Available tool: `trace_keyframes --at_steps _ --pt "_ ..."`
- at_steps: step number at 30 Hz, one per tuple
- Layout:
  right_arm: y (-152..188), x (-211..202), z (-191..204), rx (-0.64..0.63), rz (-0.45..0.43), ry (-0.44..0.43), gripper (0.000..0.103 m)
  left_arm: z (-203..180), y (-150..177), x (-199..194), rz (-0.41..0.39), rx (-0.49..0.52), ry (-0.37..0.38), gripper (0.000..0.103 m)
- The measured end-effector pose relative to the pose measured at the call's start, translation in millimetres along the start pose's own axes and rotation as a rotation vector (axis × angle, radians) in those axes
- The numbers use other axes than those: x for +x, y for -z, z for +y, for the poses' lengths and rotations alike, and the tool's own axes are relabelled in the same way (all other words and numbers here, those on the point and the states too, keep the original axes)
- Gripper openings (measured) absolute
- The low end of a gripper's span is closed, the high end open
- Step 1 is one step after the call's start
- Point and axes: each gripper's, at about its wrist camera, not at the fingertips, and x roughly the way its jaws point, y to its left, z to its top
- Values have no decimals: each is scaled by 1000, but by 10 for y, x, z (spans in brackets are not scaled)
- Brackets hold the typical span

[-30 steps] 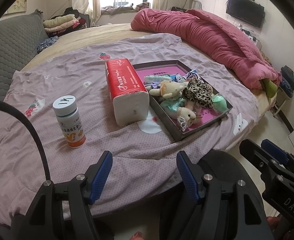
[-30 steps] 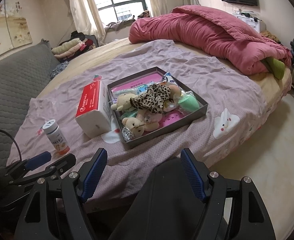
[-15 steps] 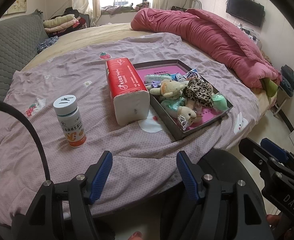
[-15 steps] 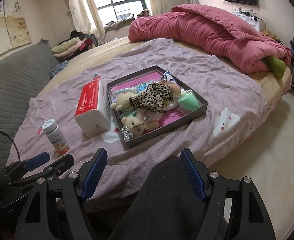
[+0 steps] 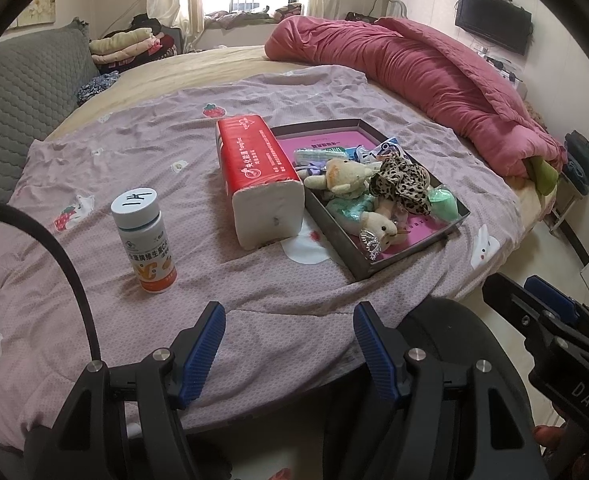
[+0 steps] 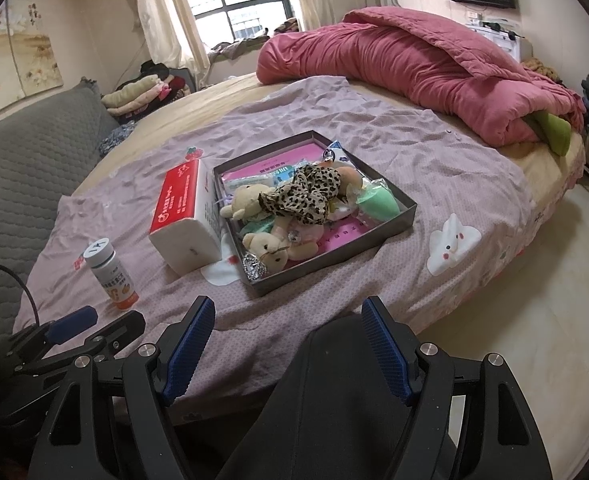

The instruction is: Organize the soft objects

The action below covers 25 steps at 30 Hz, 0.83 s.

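Note:
A grey shallow box (image 5: 336,240) (image 6: 334,254) lies on the purple sheet. It holds two small plush bears (image 5: 344,174) (image 6: 266,246), a leopard-print cloth (image 5: 402,182) (image 6: 306,194), a green soft piece (image 5: 442,198) (image 6: 378,204) and packets. A red tissue pack (image 5: 258,172) (image 6: 182,216) lies against the box's left side. My left gripper (image 5: 288,344) and right gripper (image 6: 286,344) are both open and empty, held at the bed's near edge, well short of the box.
A white pill bottle with orange label (image 5: 144,240) (image 6: 110,276) stands left of the tissue pack. A rolled pink duvet (image 5: 414,76) lies at the back right. A grey quilted headboard (image 5: 18,92) is on the left. Floor shows right of the bed (image 6: 534,340).
Both views have shifted very slightly; the objects on the bed have not moved and both grippers stay open.

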Motion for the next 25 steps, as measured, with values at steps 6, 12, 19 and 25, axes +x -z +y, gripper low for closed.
trace_keyframes --at_steps 6,12,19,25 --pt "-8 5 -1 -2 2 0 77 2 2 0 1 -2 0 66" --pt "-8 6 0 -2 2 1 77 -3 2 -4 5 -1 1 66" --pt "-27 -1 -18 3 -5 5 77 3 12 3 10 -8 2 66" --pt "-146 -131 203 -90 -79 13 77 122 65 40 23 -26 19 66"
